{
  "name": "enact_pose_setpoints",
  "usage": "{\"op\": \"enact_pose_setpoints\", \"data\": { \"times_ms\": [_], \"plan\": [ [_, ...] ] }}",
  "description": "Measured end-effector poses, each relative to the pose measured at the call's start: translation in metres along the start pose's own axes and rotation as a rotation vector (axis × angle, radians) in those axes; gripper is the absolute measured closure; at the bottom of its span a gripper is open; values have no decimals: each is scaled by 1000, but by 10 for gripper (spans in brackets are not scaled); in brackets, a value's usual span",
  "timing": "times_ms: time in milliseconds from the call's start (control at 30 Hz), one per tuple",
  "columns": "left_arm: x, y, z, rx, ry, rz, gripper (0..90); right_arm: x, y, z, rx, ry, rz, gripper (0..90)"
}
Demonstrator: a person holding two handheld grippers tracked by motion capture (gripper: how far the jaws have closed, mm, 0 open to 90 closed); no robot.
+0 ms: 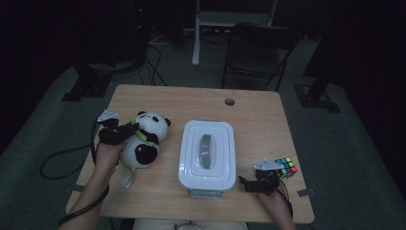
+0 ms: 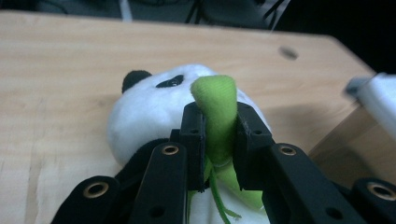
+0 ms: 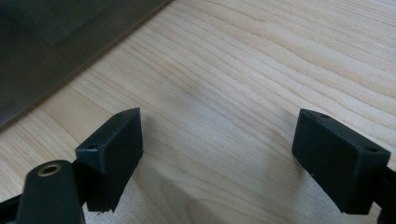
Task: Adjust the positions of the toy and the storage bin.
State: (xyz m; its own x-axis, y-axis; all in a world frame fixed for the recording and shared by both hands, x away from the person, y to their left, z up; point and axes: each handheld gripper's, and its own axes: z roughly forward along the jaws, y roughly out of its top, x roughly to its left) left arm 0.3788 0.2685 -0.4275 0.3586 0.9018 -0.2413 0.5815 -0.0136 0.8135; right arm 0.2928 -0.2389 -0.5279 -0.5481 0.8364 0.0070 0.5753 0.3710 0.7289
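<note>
Two hand-held grippers: left (image 2: 219, 140) pinches the panda's green scarf (image 2: 217, 112), right (image 3: 219, 158) hovers wide open

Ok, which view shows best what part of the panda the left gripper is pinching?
The left gripper view: the left gripper is shut on the panda's green scarf, seen close between its jaws. In the high view the gripper reaches the panda's neck, but the pinch is too small to tell.

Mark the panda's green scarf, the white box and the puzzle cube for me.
green scarf (image 2: 215, 112), left gripper view, on the fold pinched between the jaws.
white box (image 1: 208, 173), high view, on the near part of its lid.
puzzle cube (image 1: 287, 165), high view, on its coloured top face.
</note>
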Motion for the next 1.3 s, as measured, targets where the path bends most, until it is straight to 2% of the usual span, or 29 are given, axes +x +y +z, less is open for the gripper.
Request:
{"op": "enact_pose_setpoints", "data": {
  "times_ms": [67,200,233,300,333,400,533,633,700,800,867,933,1000,1033,1133,1300],
  "plan": [
    [1,-4,0,-15,18,16,755,0,0,0,0,0,0,159],
    [2,-4,-3,-13,14,13,719,0,0,0,0,0,1,159],
    [2,-3,-4,-13,-3,12,682,0,0,0,0,0,1,159],
    [1,-2,-7,-25,-2,12,588,0,0,0,0,0,0,158],
    [1,-2,-9,-28,-18,16,544,0,0,0,0,0,1,159],
    [-4,-3,-14,-48,-20,36,454,0,0,0,1,0,1,158],
    [-11,-5,-19,-52,-36,70,301,0,0,0,1,0,1,158],
    [-16,-6,-23,-54,-47,77,251,0,0,0,1,0,1,158],
    [-20,-6,-25,-45,-59,89,186,0,0,0,1,-1,1,158],
    [-27,-8,-28,-36,-70,138,180,0,0,0,1,-1,1,158],
    [-31,-10,-28,-12,-94,164,106,0,0,0,1,-1,1,158],
    [-36,-12,-29,7,-89,199,94,0,0,0,0,-1,1,158],
    [-40,-16,-29,28,-112,212,3,0,0,0,0,-1,1,158],
    [-42,-17,-30,25,-123,218,3,0,0,0,0,-1,1,158],
    [-49,-22,-33,5,-166,276,4,0,0,0,0,-1,1,158],
    [-68,-31,-41,17,-214,367,4,0,0,0,1,0,1,158]
  ]
}}
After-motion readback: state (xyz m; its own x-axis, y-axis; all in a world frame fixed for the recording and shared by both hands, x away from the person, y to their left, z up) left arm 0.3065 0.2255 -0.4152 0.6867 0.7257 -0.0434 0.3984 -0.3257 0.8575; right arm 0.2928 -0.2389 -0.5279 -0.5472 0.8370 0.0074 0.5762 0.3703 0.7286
